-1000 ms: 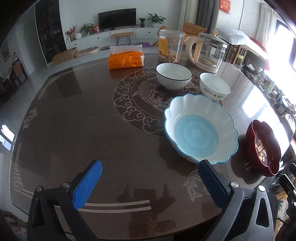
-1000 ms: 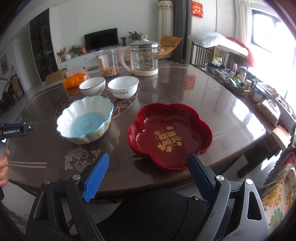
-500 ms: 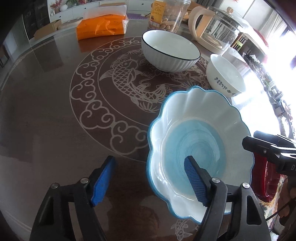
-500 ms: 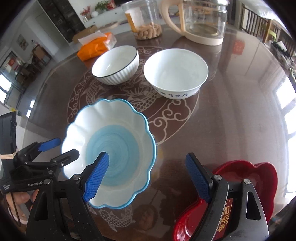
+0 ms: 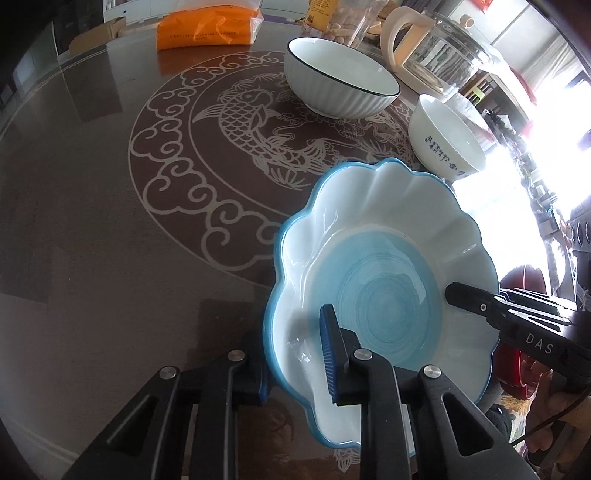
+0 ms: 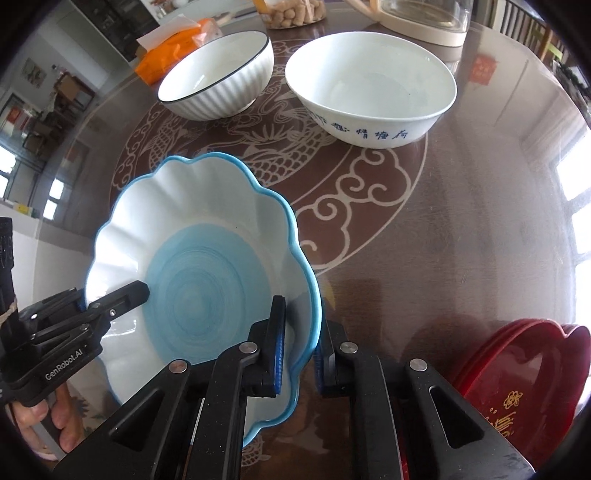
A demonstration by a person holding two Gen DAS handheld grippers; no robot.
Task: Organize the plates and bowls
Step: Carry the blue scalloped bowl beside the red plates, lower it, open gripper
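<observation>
A scalloped blue-and-white bowl [image 5: 384,266] sits on the dark table, also seen in the right wrist view [image 6: 199,258]. My left gripper [image 5: 295,354] is shut on its left rim, one finger inside, one outside. My right gripper [image 6: 299,347] is shut on its right rim the same way; it shows in the left wrist view [image 5: 476,299]. A ribbed white bowl with a dark rim [image 5: 341,79] and a white bowl with blue writing [image 5: 447,136] stand beyond. A red flower-shaped plate [image 6: 517,380] lies at the right.
An orange tissue pack [image 5: 208,27], a snack jar [image 5: 343,18] and a glass kettle [image 5: 439,51] stand at the far side. The table [image 5: 92,221] has a fish and cloud pattern in the middle.
Both grippers moved in and down onto the scalloped bowl and closed on its opposite rims. One second ago both were open and back from the table edge.
</observation>
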